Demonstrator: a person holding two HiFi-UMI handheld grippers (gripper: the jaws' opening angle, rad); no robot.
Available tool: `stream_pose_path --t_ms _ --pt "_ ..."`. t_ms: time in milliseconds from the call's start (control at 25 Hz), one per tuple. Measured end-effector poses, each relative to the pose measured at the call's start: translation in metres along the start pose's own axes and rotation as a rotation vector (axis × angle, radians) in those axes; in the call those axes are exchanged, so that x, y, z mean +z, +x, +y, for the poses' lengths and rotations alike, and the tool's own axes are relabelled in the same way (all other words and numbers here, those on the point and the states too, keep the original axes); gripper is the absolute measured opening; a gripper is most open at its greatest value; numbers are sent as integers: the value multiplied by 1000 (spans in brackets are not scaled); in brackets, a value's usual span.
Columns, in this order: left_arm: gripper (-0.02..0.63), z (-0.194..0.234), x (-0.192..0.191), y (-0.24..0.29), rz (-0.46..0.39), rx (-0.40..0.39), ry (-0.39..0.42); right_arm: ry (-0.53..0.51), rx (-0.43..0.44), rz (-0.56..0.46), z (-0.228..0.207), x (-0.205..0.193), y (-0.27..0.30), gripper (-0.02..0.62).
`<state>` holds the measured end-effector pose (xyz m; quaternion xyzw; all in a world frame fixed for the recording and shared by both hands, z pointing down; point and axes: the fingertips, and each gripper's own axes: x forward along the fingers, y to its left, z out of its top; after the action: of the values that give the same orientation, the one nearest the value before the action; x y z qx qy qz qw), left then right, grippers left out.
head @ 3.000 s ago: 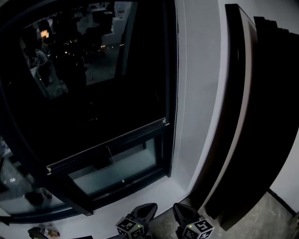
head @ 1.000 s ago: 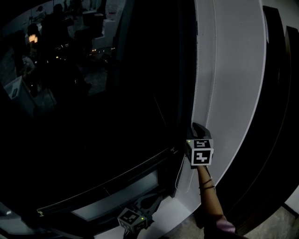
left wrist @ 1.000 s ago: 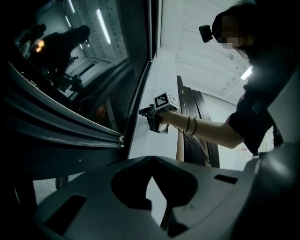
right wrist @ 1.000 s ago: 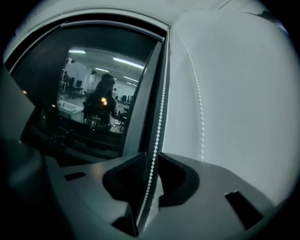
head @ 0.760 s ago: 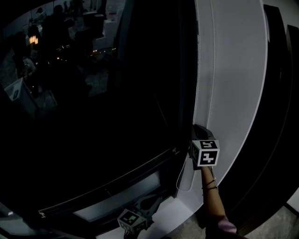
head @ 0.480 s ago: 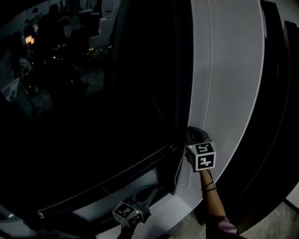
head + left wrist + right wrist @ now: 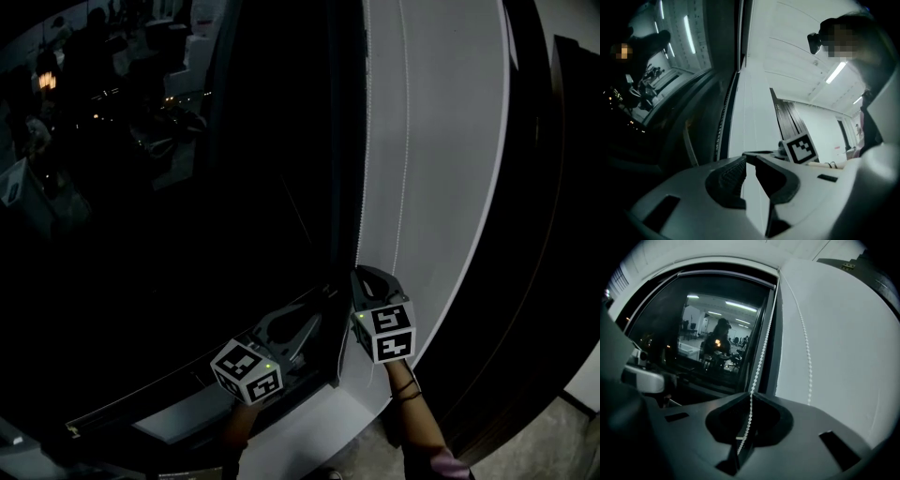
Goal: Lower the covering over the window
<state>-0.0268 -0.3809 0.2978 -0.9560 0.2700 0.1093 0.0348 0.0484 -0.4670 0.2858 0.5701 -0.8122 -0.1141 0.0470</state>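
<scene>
The dark roller shade [image 7: 234, 234] hangs over most of the window. Its slim bottom rail [image 7: 131, 398] sits low near the white sill [image 7: 281, 441], with a paler strip of glass beneath it. At the window's right edge a white beaded pull chain [image 7: 761, 357] runs down beside the dark frame, and its second strand lies against the white wall [image 7: 450, 187]. The right gripper [image 7: 364, 275] is clamped on the nearer strand; its jaws have just been closing, and the chain passes between the pads. The left gripper [image 7: 314, 317] is just beside it, by the rail's right end, with its jaws a narrow slit apart and holding nothing.
</scene>
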Motion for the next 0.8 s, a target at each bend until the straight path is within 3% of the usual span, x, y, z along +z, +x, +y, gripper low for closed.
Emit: stream_pose_path --t_ms 200,600,800 --pt "57 2 25 35 -30 -24 20 24 23 47 1 -16 -13 21" --pt "75 -12 -5 77 30 -69 -3 114 128 283 60 -166 -64 21" --pt "77 -25 -19 89 37 -112 -30 218 155 370 89 -225 -94 18"
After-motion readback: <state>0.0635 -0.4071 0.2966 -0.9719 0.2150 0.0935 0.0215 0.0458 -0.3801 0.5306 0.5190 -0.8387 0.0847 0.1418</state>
